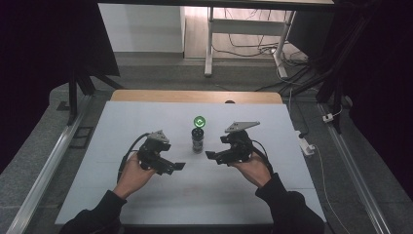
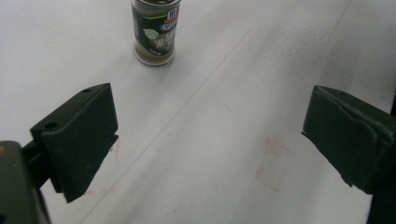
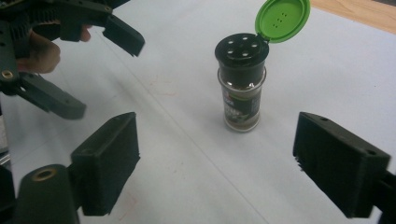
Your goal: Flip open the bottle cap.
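Note:
A small spice jar (image 1: 197, 138) stands upright in the middle of the white table (image 1: 146, 122), dark contents inside, black shaker top, green flip lid (image 1: 199, 122) swung up and back. In the right gripper view the jar (image 3: 241, 88) stands ahead between the jaws, its lid (image 3: 282, 19) tilted open. In the left gripper view the jar (image 2: 154, 33) is farther off at the upper left. My left gripper (image 1: 176, 166) is open, left of the jar and nearer the person. My right gripper (image 1: 213, 156) is open, just right of the jar. Nothing is held.
The table's far edge is a wooden strip (image 1: 195, 96). Faint red marks (image 2: 273, 165) lie on the surface. Beyond the table stand a white desk frame (image 1: 210, 44) and floor cables (image 1: 253, 48). A white plug block (image 1: 307, 146) lies off the right edge.

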A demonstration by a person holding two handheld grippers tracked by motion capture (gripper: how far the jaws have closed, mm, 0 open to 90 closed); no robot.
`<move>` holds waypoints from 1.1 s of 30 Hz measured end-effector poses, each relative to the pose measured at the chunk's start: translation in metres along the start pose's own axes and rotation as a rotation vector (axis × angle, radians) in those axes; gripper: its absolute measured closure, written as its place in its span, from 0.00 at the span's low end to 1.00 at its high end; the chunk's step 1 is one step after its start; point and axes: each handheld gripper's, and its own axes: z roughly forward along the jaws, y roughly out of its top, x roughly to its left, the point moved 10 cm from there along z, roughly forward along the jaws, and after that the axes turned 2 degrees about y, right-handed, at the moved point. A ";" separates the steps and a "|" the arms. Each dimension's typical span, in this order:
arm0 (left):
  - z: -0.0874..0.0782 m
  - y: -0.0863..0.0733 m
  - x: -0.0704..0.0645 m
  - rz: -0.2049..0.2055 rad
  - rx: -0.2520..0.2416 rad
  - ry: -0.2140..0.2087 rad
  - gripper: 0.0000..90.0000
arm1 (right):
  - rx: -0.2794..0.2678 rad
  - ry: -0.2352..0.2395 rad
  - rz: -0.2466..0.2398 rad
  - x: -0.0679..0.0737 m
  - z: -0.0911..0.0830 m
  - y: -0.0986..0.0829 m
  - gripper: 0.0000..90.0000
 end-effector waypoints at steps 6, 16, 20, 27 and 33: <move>-0.022 -0.011 -0.002 -0.013 -0.030 0.012 0.01 | 0.011 -0.001 -0.019 0.005 -0.010 -0.011 0.06; -0.057 -0.040 -0.002 -0.066 -0.078 0.033 0.02 | 0.003 -0.030 -0.017 0.005 -0.037 -0.036 0.02; -0.071 -0.053 -0.002 -0.085 -0.101 0.051 0.02 | -0.001 -0.037 0.002 0.002 -0.050 -0.048 0.01; -0.098 -0.079 -0.002 -0.131 -0.162 0.048 0.01 | -0.022 -0.089 0.047 -0.008 -0.077 -0.069 0.00; -0.117 -0.103 0.001 -0.178 -0.182 0.088 0.00 | -0.056 -0.157 0.076 -0.015 -0.100 -0.088 0.00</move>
